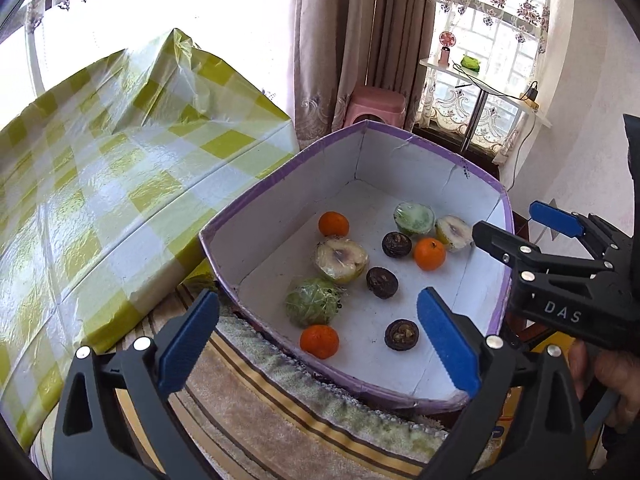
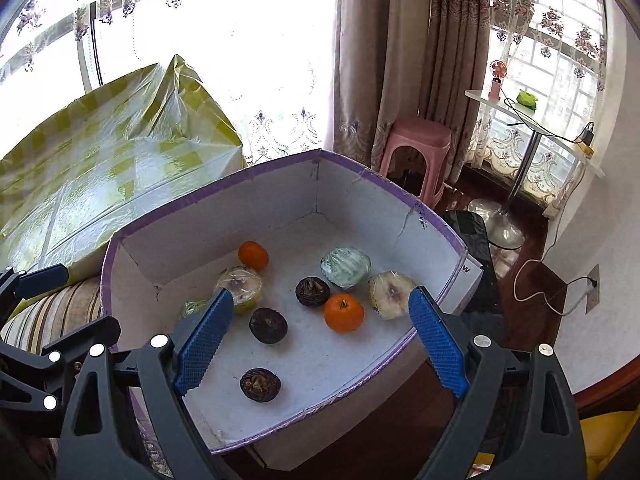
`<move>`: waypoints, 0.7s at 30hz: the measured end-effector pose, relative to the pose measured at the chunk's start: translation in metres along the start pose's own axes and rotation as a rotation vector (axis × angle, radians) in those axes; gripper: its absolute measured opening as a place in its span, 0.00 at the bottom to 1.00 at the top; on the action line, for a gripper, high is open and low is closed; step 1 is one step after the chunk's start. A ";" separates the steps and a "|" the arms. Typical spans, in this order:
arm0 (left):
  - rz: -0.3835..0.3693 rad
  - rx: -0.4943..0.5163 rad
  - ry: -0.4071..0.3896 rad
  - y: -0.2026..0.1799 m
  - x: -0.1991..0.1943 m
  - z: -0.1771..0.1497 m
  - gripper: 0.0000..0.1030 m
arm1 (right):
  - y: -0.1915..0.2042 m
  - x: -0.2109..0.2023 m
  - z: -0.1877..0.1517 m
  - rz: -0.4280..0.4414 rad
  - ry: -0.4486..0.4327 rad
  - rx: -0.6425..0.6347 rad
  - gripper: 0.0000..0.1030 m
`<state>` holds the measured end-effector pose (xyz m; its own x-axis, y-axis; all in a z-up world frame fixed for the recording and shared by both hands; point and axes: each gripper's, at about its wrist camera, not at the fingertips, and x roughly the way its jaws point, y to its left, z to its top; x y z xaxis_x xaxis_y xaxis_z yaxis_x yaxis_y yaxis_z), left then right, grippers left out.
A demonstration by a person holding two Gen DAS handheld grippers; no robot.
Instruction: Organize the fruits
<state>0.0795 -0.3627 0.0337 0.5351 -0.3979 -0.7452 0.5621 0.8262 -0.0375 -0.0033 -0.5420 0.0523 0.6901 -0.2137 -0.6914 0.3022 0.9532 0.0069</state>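
Note:
A white cardboard box with a purple rim (image 1: 400, 136) (image 2: 256, 172) holds loose fruit. In it lie three oranges (image 1: 319, 341) (image 2: 343, 313), three dark brown round fruits (image 1: 382, 282) (image 2: 268, 325), two wrapped green halves (image 1: 314, 302) (image 2: 345, 266) and two wrapped pale halves (image 1: 341, 260) (image 2: 390, 294). My left gripper (image 1: 318, 342) is open and empty above the box's near left corner. My right gripper (image 2: 320, 340) is open and empty above the box's near right side; it also shows in the left wrist view (image 1: 524, 230).
A table under a yellow-green checked plastic cloth (image 1: 104, 184) (image 2: 100, 176) stands left of the box. A striped towel (image 1: 260, 412) lies under the box. A pink stool (image 2: 416, 152), curtains and a small side table (image 2: 536, 124) stand behind.

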 end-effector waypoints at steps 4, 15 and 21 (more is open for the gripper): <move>-0.021 -0.021 -0.004 0.008 -0.001 -0.005 0.98 | 0.005 -0.005 -0.003 -0.004 -0.012 0.012 0.84; -0.098 -0.050 0.011 0.012 0.007 -0.011 0.98 | 0.015 -0.004 -0.009 -0.005 -0.013 0.015 0.84; -0.042 0.012 -0.004 -0.001 0.005 -0.011 0.98 | 0.011 -0.001 -0.010 -0.014 0.000 0.015 0.84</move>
<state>0.0748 -0.3618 0.0228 0.5135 -0.4336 -0.7405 0.5913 0.8041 -0.0609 -0.0078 -0.5292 0.0457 0.6862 -0.2269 -0.6912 0.3216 0.9468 0.0085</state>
